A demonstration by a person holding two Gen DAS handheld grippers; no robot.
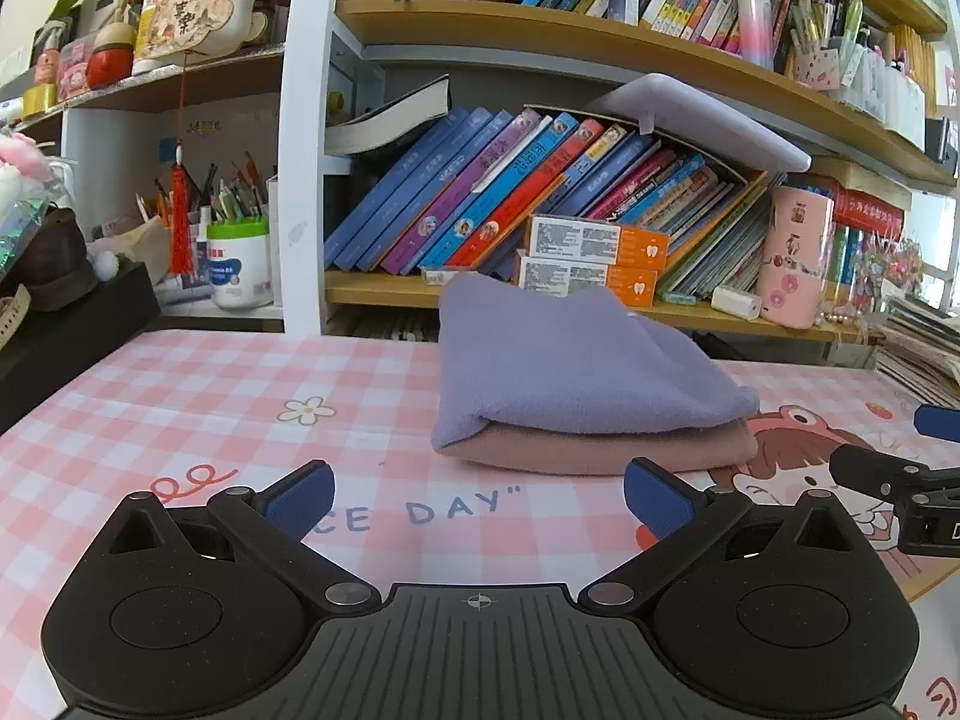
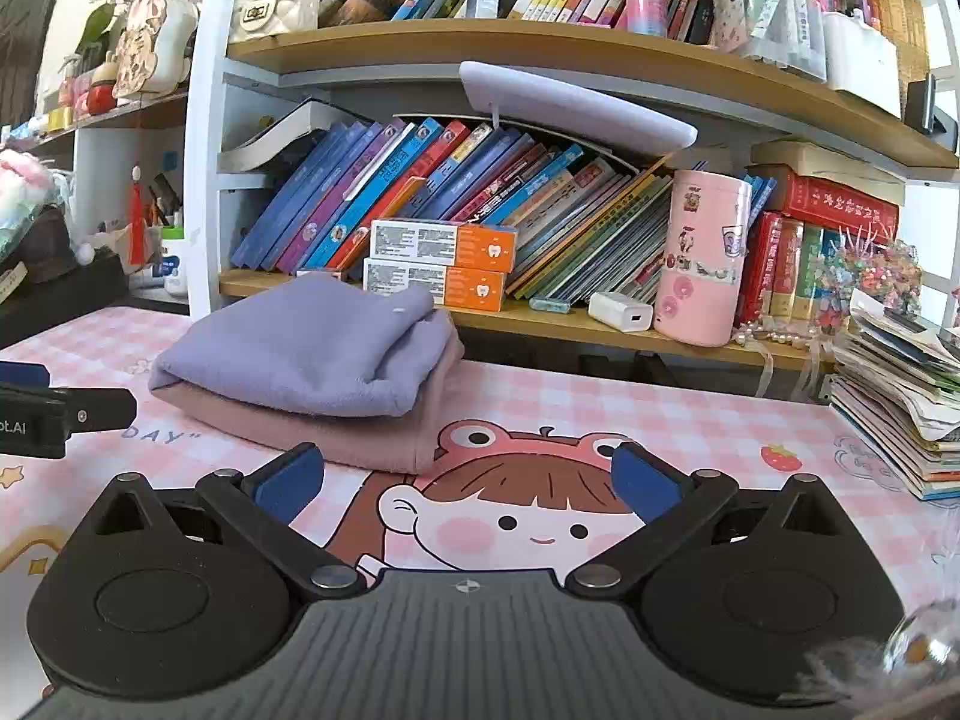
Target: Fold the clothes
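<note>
A folded lilac garment (image 1: 576, 360) lies on top of a folded dusty-pink garment (image 1: 600, 450) on the pink checked tablecloth (image 1: 210, 384). My left gripper (image 1: 479, 501) hovers just in front of the stack, open, nothing between its blue pads. In the right wrist view the same lilac garment (image 2: 300, 348) and pink garment (image 2: 336, 438) sit ahead to the left. My right gripper (image 2: 469, 483) is open and empty, short of the stack's right corner. Each gripper's black tip shows at the edge of the other's view.
A bookshelf (image 1: 540, 30) packed with leaning books rises right behind the stack. Two orange-and-white boxes (image 1: 594, 258) and a pink cylinder (image 2: 699, 258) stand on its lowest board. A pile of magazines (image 2: 900, 396) sits at the right; a black box (image 1: 66, 324) at the left.
</note>
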